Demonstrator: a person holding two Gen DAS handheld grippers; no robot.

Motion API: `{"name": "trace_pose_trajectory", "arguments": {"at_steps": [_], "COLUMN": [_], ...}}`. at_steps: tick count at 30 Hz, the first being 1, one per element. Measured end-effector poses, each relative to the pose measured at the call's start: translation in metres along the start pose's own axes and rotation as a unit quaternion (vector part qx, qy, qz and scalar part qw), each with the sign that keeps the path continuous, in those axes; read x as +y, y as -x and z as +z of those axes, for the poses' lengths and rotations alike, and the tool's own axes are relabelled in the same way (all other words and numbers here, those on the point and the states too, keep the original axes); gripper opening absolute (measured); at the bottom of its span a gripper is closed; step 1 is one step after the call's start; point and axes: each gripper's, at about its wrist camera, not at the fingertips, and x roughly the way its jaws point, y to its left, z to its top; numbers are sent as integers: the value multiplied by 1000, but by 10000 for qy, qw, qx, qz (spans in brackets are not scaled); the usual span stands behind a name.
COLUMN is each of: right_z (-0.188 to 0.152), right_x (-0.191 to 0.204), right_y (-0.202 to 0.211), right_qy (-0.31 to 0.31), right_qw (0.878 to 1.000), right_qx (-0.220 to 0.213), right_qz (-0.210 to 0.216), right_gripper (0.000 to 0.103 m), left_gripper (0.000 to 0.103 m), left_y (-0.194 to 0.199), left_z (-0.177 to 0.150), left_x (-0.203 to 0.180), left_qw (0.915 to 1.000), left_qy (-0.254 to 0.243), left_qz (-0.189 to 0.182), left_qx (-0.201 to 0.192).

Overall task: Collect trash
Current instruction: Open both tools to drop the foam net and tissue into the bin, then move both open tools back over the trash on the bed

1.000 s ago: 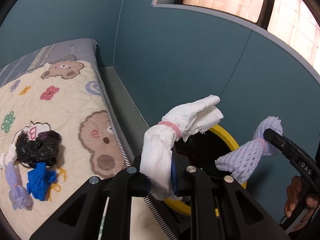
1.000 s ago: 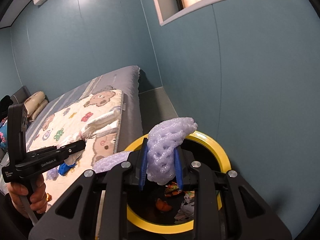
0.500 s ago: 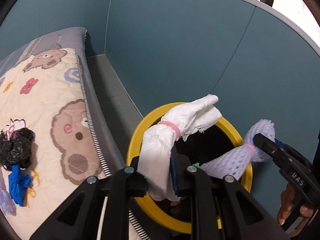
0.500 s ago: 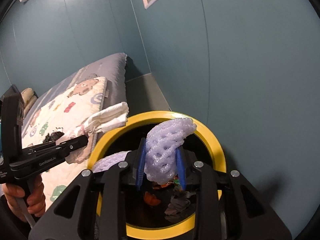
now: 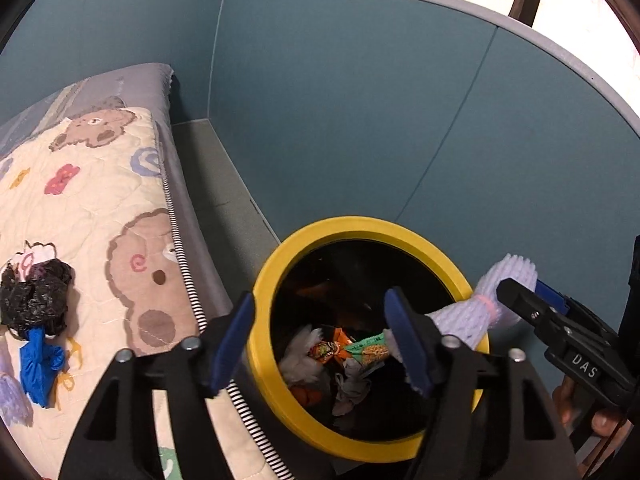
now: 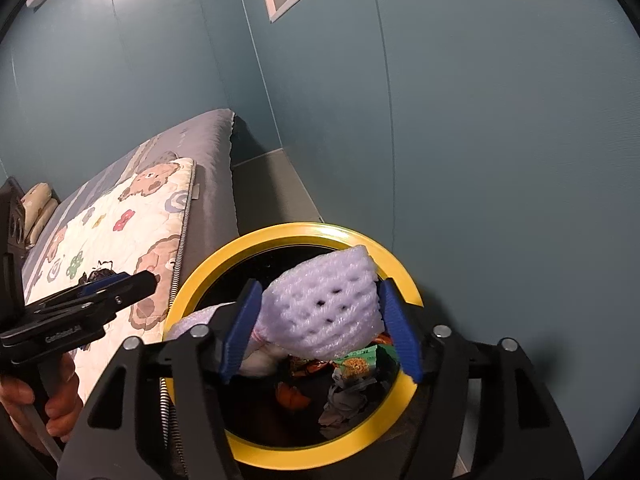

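A black bin with a yellow rim (image 5: 360, 226) stands on the floor beside the bed. My left gripper (image 5: 320, 340) hangs over it, its jaws opening with nothing between them. The white paper wad (image 5: 298, 360) lies inside the bin among wrappers. Over the bin's right side my right gripper (image 6: 322, 332) has its jaws opening too, and the purple foam net (image 6: 328, 308) sits loose between the blue pads. From the left wrist view, the right gripper (image 5: 516, 296) and the purple foam net (image 5: 476, 316) reach over the rim.
On the bear-print quilt (image 5: 100, 208) lie a crumpled black bag (image 5: 34, 300), a blue scrap (image 5: 40, 360) and another purple net (image 5: 12, 400). A teal wall (image 5: 360, 120) stands close behind the bin. A strip of grey floor (image 5: 216, 184) runs between bed and wall.
Both grippers have sunk toward the bin and spread their jaws. The white wad has dropped out of the left gripper into the bin. The purple net has puffed out between the right pads.
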Motion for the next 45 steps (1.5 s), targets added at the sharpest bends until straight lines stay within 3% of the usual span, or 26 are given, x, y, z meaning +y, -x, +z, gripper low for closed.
{"name": "trace_pose_trajectory", "arguments": {"at_steps": [7, 15, 24, 32, 45], "right_z": [-3, 0, 5, 2, -18], "right_x": [0, 36, 112, 182, 284], "right_y": [12, 23, 27, 13, -40], "right_qy": [-45, 57, 415, 715, 1237], "right_qw": [10000, 9985, 9920, 9820, 9635], "right_qx": [43, 28, 58, 356, 955], "right_qz": [59, 538, 1192, 1714, 2173], "right_gripper": [68, 69, 70, 70, 70], "left_gripper": [77, 86, 88, 88, 88], "left_y": [28, 76, 127, 153, 148], "left_z": [-4, -18, -39, -61, -99], "left_x": [22, 63, 126, 197, 289], "left_qw": [9993, 9953, 9863, 9738, 9538], "left_qy": [238, 432, 840, 1301, 1979], "left_qz": [200, 698, 1214, 1735, 2237], "left_qx": [-187, -509, -734, -681, -330]}}
